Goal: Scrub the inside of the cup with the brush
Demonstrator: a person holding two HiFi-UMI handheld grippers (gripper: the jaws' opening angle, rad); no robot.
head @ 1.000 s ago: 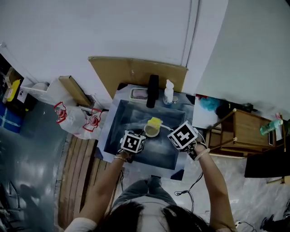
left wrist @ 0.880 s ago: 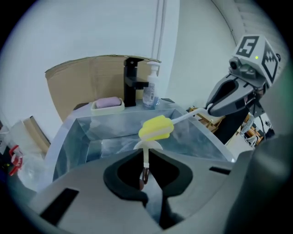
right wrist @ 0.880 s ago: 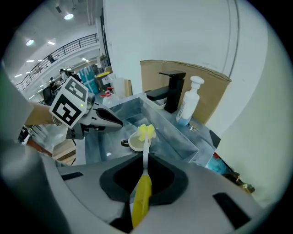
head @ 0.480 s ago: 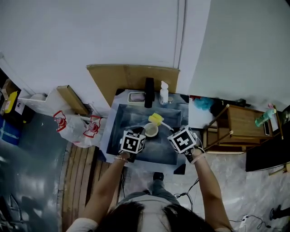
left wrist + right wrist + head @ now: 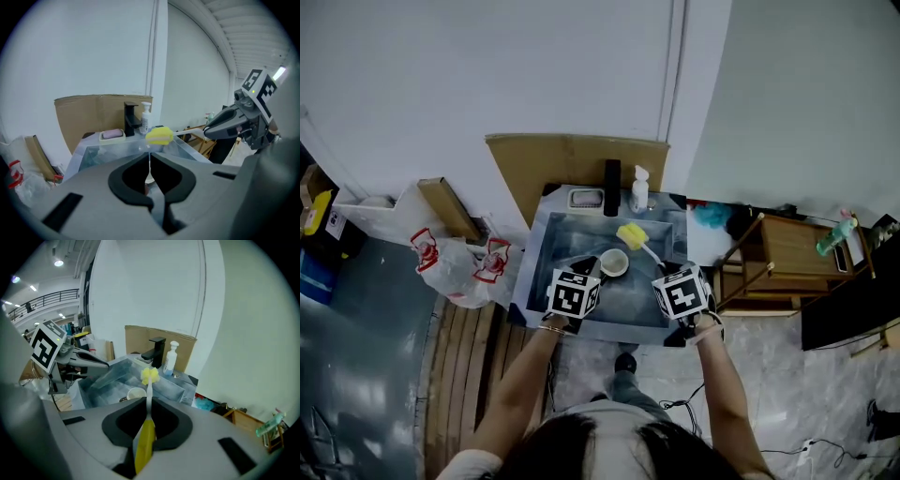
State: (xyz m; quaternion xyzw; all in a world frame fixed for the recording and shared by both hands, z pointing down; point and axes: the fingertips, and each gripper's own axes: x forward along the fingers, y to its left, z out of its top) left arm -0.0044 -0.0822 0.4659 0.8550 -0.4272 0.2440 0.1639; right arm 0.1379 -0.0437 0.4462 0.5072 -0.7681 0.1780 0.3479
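Note:
A white cup stands in the grey sink. My left gripper reaches it from the left, its jaws closing on the cup's thin rim, which shows as a white sliver between them in the left gripper view. My right gripper is shut on the brush's yellow handle. The white stem runs out to the yellow sponge head, which hangs just behind and to the right of the cup, outside it. In the right gripper view the cup sits left of the stem.
At the sink's back stand a black faucet, a soap bottle and a soap dish. Brown cardboard leans on the wall behind. A wooden rack stands to the right, and plastic bags lie to the left.
The sponge head has come off the cup's mouth and moved back toward the faucet. Both grippers have drawn closer to the sink's front edge.

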